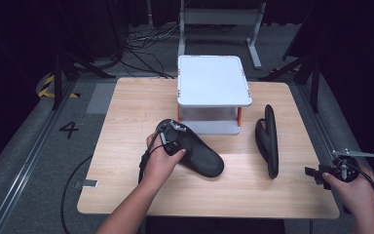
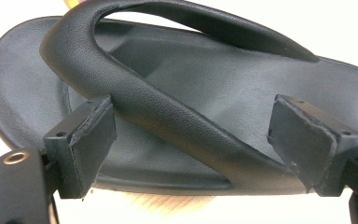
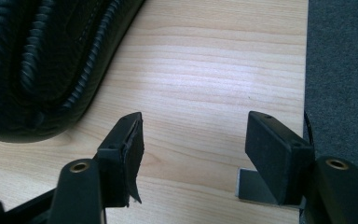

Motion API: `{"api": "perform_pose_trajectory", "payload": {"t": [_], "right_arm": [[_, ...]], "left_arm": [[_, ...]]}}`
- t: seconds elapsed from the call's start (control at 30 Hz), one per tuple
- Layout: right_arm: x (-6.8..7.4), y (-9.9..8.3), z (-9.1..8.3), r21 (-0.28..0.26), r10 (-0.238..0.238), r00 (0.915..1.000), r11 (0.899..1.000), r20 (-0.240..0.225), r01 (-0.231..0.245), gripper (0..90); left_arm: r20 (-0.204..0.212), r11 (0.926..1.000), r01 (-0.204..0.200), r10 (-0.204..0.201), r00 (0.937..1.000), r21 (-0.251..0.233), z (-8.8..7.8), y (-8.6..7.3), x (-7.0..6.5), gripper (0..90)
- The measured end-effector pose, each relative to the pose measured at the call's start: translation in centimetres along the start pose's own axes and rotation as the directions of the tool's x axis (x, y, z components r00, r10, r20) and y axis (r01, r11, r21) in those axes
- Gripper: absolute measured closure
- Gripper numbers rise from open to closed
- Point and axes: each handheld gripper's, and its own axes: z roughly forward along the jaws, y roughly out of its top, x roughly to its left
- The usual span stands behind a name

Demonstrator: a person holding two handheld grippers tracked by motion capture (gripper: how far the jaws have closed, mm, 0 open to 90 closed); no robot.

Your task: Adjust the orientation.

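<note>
Left gripper [image 2: 193, 144] jaws spread around flat sandal [image 1: 197, 151] strap, not clamped yet; right gripper [image 3: 196, 154] open, idle near edge-standing sandal [image 1: 269, 141] (rack [image 1: 213, 80] empty).

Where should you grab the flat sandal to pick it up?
Probably the strap of the flat sandal. It arches up off the sole, leaving room for a jaw on each side. Come from above; the left gripper already sits open around it.

Hidden and cut-off parts

The left sandal [image 2: 177, 93] runs past the frame's right edge; the left hand [image 1: 161, 163] covers the left tongs [image 1: 174, 139].
</note>
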Motion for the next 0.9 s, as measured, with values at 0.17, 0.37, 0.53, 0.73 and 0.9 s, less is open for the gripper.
{"api": "perform_pose_trajectory", "payload": {"t": [0.17,0.37,0.53,0.73,0.9], "right_arm": [[-0.1,-0.2,-0.1,-0.002,0.009,0.9999,1.0,0.004,-0.009,37.9],[0.0,-0.1,0.2,0.011,0.004,1.0,1.0,-0.005,-0.004,37.7],[0.1,-0.1,0.2,0.007,0.001,1.0,1.0,-0.003,-0.001,37.6],[0.0,0.0,0.2,0.007,0.005,1.0,1.0,-0.003,-0.005,37.5],[0.4,0.4,0.6,0.006,-0.013,0.9998,1.0,-0.015,0.013,37.3]], "left_arm": [[-0.022,0.9998,0.015,-0.014,0.9996,0.013,0.1,-0.6,0.5,15.0],[0.072,0.9973,0.067,-0.069,0.995,0.03,1.1,-0.5,1.3,19.5],[0.085,0.9961,0.073,-0.077,0.9934,0.05,0.8,-0.4,1.1,28.9],[0.113,0.9974,0.018,-0.026,0.9932,0.07,0.2,-0.5,0.7,33.2],[0.179,0.9932,-0.052,0.033,0.9833,0.104,-0.2,-0.5,-0.2,38.7]]}}
